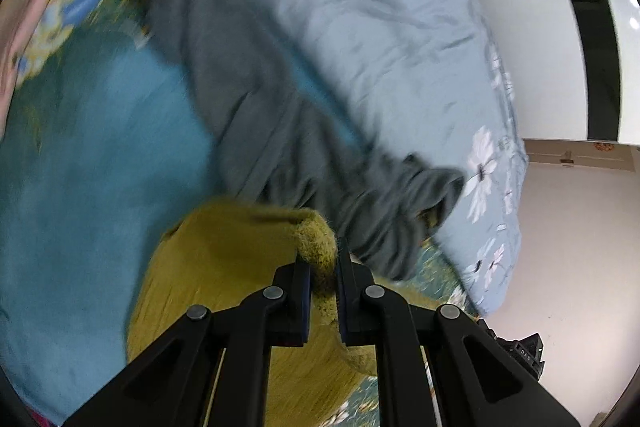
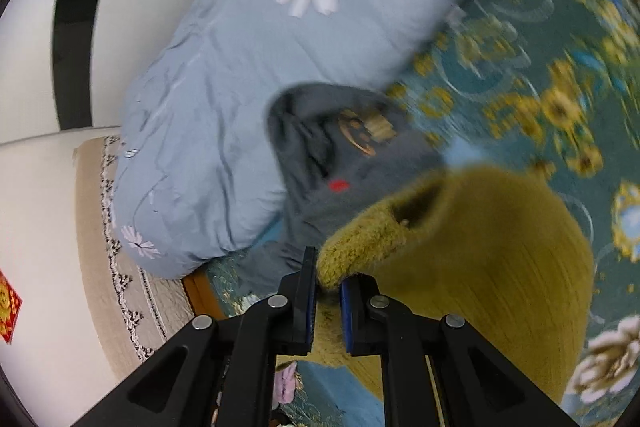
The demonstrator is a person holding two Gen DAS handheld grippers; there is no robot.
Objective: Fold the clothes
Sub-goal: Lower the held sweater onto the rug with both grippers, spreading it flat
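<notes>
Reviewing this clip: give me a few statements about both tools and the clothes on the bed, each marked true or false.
1. The left tool is shut on the mustard-yellow garment. True.
2. The right tool is empty. False: it is shut on a fuzzy edge of the same yellow garment.
3. A dark grey garment lies beyond the yellow one. True.
4. The light blue quilt is plain. False: it has white flowers printed on it.
5. The bed sheet is plain white. False: it is green with yellow flowers.
</notes>
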